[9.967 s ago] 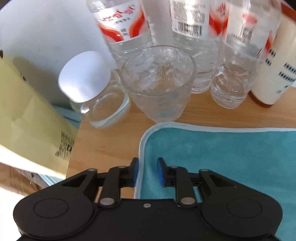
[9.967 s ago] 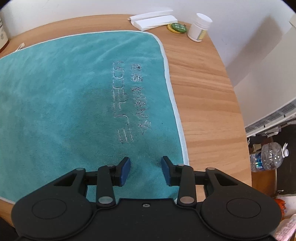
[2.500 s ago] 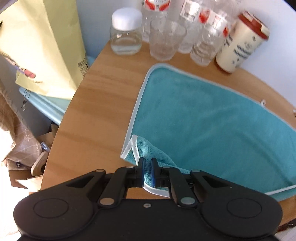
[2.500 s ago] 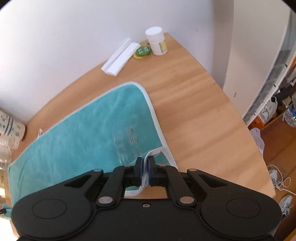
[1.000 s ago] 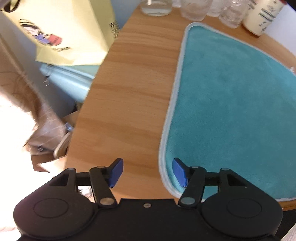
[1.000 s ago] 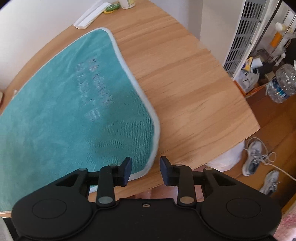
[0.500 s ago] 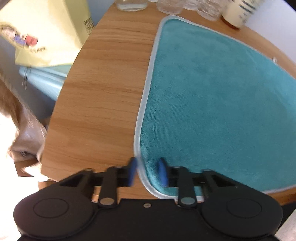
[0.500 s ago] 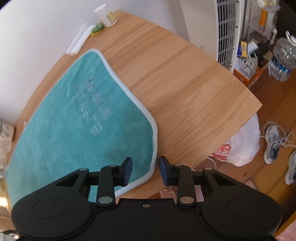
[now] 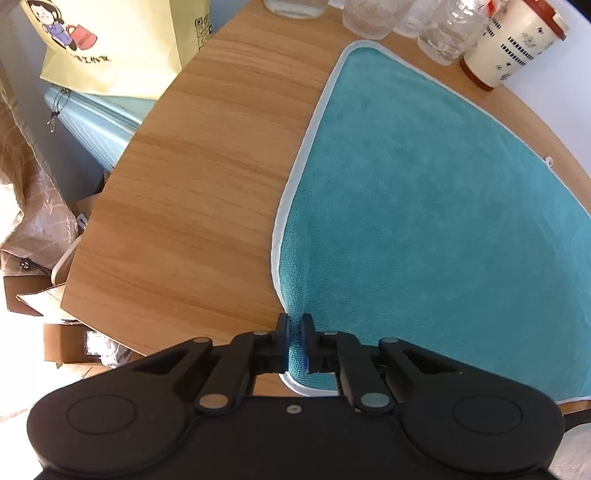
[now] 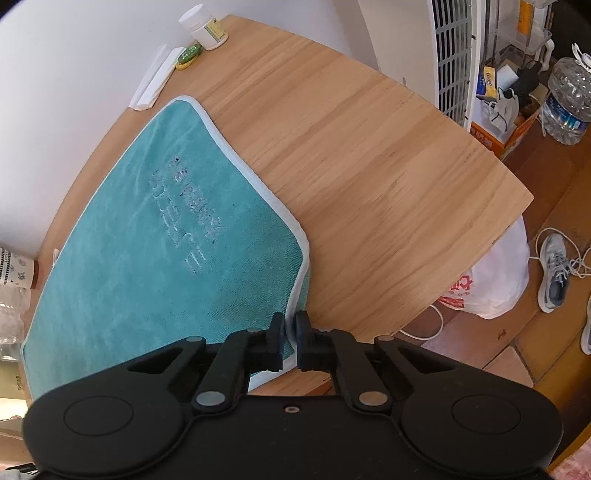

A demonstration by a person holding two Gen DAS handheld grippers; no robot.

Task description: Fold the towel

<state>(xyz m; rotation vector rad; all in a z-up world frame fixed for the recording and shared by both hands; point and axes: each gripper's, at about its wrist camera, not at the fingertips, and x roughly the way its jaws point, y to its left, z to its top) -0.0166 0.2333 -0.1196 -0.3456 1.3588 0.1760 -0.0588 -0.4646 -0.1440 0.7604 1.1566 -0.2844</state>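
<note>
A teal towel [image 9: 436,206] with a white hem lies flat on the wooden table [image 9: 207,177]. In the left wrist view my left gripper [image 9: 294,343] is shut on the towel's near left corner, with teal cloth pinched between the blue pads. In the right wrist view the same towel [image 10: 155,236] shows embossed lettering, and my right gripper [image 10: 290,341] is shut on its near right corner, the white hem caught between the fingers. Both corners sit close to the table's near edge.
Glasses [image 9: 373,14], clear bottles and a cream cup with a red lid [image 9: 509,44] stand along the far left edge of the table. A yellow paper bag [image 9: 122,40] hangs at the left. A white pill bottle [image 10: 205,27] and white strip [image 10: 155,79] lie far right.
Both grippers, open near the towel's near corners half a second ago, have closed on those corners. About 2.5 s ago they held lifted corners, then let go and stood open.
</note>
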